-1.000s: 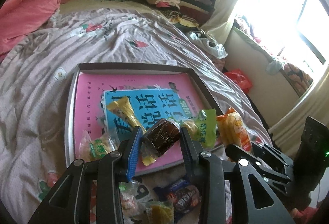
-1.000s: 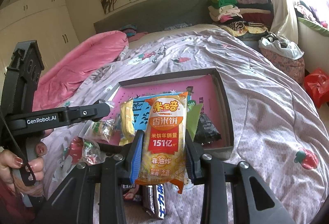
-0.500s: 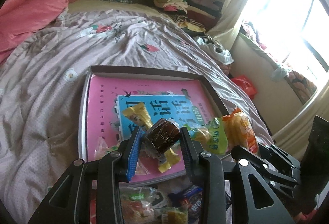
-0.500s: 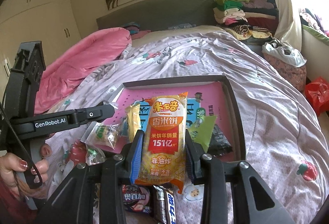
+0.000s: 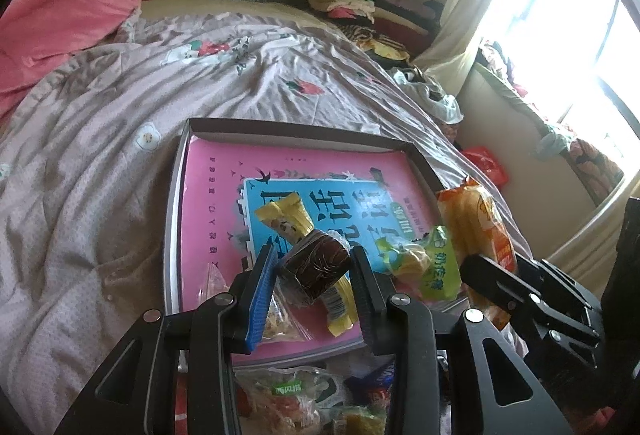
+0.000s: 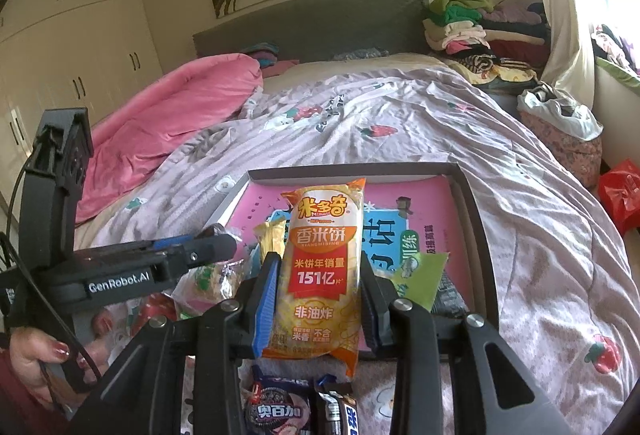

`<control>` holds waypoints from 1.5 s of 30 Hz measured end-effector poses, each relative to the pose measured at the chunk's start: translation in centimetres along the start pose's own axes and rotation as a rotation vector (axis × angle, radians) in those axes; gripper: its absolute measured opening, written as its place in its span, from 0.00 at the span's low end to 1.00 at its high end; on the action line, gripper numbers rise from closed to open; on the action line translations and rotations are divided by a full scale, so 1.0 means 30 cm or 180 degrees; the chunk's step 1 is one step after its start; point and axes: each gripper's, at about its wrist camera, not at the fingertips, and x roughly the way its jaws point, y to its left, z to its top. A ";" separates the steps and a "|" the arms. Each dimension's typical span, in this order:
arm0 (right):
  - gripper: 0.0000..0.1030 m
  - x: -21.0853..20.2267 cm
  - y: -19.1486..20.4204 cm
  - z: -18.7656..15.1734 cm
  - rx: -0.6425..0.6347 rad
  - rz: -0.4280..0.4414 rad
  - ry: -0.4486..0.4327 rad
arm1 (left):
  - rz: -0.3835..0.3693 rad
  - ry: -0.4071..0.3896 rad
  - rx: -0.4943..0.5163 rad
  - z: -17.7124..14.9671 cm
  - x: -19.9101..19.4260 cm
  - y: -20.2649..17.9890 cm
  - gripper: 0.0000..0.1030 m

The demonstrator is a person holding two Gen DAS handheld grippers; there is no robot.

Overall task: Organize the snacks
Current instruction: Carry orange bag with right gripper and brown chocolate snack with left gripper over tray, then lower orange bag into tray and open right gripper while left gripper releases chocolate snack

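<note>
My left gripper is shut on a dark brown wrapped snack, held above the near edge of a shallow box lined with a pink and blue book. My right gripper is shut on an orange rice cracker pack, upright over the box's near edge. In the box lie a yellow wrapped bar, a green packet, a clear bag and a dark packet. The rice cracker pack also shows in the left wrist view.
The box sits on a lilac quilt. Loose snacks lie on the quilt before the box: an Oreo-type pack, a dark bar and clear bags. A pink duvet is at the left, piled clothes at the back right.
Both grippers have moved forward toward the box with their snacks still held. The box appears nearer and lower in both views.
</note>
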 end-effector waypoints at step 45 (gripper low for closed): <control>0.35 0.209 0.000 -0.037 -0.0053 -0.0047 0.0353 | 0.0060 0.0154 0.0117 -0.050 0.079 -0.011 0.37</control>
